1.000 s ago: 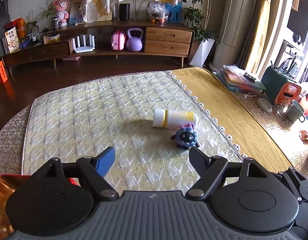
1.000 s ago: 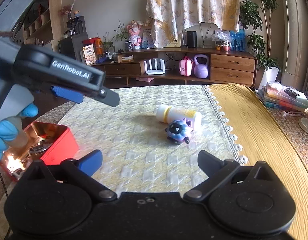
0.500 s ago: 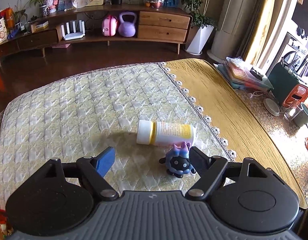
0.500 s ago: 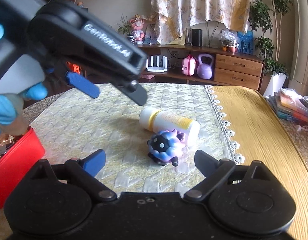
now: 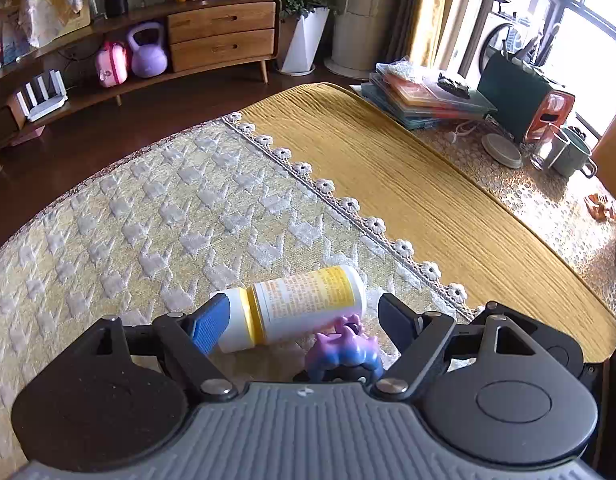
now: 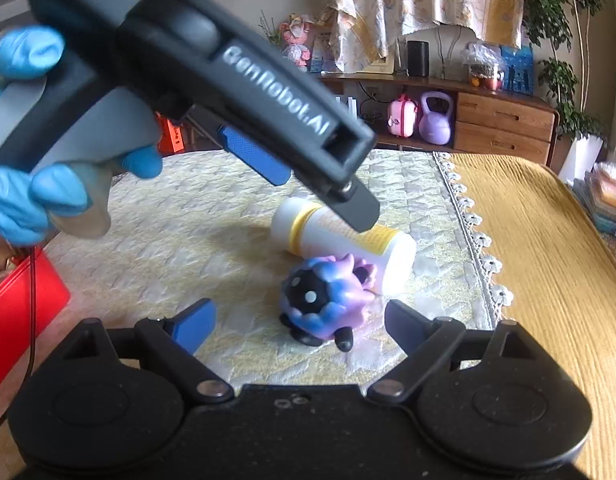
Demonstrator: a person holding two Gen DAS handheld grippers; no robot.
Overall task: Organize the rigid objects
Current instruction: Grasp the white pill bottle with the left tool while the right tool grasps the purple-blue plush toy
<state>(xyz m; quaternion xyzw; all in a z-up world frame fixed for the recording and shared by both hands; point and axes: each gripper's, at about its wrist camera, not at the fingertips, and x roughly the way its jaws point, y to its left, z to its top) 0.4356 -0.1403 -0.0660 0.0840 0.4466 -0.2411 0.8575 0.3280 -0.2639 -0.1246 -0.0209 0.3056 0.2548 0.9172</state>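
Over bottle [image 5: 299, 306], left hand-held gripper [image 5: 303, 320] now lower, agape, empty; right hand-held gripper [image 6: 299, 326] agape.

The left gripper [image 6: 308, 184] has a dark grey body lettered "GenRobot.AI", blue finger pads [image 6: 253, 156] and silver pivot screws. A blue-gloved hand [image 6: 31, 184] wraps its pale grey handle. The right gripper [image 6: 297, 330] is black, one pad blue.
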